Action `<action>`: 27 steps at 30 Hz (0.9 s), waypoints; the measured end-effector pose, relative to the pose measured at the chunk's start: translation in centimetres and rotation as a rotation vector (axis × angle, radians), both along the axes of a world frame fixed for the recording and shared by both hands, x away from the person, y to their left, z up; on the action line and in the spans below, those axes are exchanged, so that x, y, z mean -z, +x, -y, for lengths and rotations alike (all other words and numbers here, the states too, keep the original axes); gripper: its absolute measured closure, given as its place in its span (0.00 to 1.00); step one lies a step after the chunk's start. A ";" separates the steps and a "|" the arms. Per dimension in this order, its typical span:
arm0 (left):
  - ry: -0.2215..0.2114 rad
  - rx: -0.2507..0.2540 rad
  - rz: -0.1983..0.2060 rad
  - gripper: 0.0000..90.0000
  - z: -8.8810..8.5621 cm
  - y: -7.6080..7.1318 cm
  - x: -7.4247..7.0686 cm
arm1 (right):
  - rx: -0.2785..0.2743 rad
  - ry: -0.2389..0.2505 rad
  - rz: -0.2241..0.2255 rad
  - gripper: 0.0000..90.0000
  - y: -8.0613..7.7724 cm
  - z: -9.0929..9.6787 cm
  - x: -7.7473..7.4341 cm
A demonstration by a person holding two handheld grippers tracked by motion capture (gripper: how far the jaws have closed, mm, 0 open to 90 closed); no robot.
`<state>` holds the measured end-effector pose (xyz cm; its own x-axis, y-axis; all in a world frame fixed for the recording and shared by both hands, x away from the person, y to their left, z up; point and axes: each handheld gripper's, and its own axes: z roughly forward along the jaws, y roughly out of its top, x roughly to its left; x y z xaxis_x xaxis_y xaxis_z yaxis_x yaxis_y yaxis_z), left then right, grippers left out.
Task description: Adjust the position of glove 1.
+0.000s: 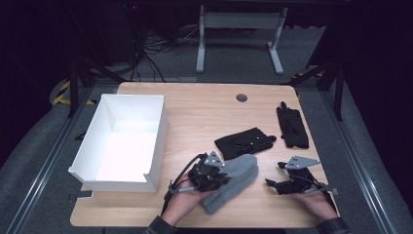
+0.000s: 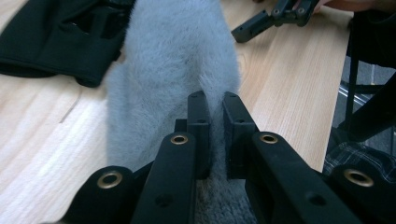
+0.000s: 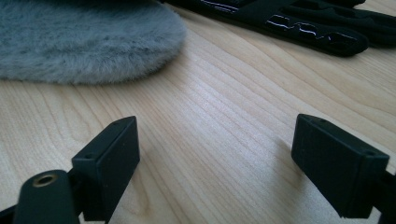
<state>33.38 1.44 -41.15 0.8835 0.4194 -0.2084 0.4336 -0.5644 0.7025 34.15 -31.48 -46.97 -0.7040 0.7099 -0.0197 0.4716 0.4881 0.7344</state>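
Fuzzy grey mitten (image 2: 173, 60), pinched in left tool (image 2: 215, 114)

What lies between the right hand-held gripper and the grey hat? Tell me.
Bare wooden tabletop, seen in the right gripper view: the right hand-held gripper stands open over it, with the grey hat beyond.

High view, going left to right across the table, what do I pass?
White box → left gripper, shut on the grey hat → right gripper, jaws open on bare wood → far black glove.
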 end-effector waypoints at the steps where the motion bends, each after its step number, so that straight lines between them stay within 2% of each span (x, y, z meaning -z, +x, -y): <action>1: 0.006 0.005 -0.007 0.94 0.1 0.0 0.1 | 0.000 0.001 0.000 0.18 0.0 0.0 0.0; 7: 0.039 0.042 -0.006 0.93 1.0 -0.4 0.9 | -0.001 -0.001 0.001 0.18 0.0 0.0 0.0; 8: 0.049 0.053 -0.018 0.93 1.1 -0.4 1.0 | -0.001 -0.001 0.002 0.18 0.0 0.0 0.0; 11: 0.061 0.064 -0.016 0.88 1.4 -0.6 1.2 | 0.002 -0.004 0.002 0.17 0.0 -0.1 0.0; 14: 0.044 0.071 -0.018 0.84 1.4 -0.6 1.2 | 0.002 -0.005 0.002 0.17 0.0 -0.1 0.0; 18: -0.015 0.087 -0.030 0.62 0.9 -0.5 0.4 | 0.005 -0.006 0.002 0.17 0.0 -0.1 0.0; 20: -0.031 0.082 -0.014 0.57 0.4 -0.5 -0.2 | 0.007 -0.010 -0.009 0.17 0.0 -0.2 -0.1; 21: -0.041 0.081 -0.006 0.58 0.0 -0.5 -0.5 | 0.004 -0.013 -0.023 0.17 0.1 -0.2 -0.2; 23: -0.060 0.071 0.011 0.67 -0.7 -0.5 -1.1 | 0.000 0.015 -0.082 0.19 0.3 -0.1 -0.7; 24: -0.071 0.062 0.021 0.73 -1.3 -0.4 -1.5 | 0.002 0.028 -0.091 0.23 0.3 -0.1 -0.9; 25: -0.076 0.056 0.023 0.80 -1.7 -0.3 -1.7 | -0.001 0.037 -0.083 0.29 0.1 -0.1 -1.2; 27: -0.058 0.031 0.036 0.93 -2.5 -0.1 -2.0 | -0.024 0.051 -0.081 0.45 -0.4 -0.3 -1.7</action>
<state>33.32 3.89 -39.16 0.9034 0.3795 -0.1995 0.3902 -0.5350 0.7493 33.73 -31.16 -45.31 -0.7187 0.6914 0.0734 0.5188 0.4631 0.7186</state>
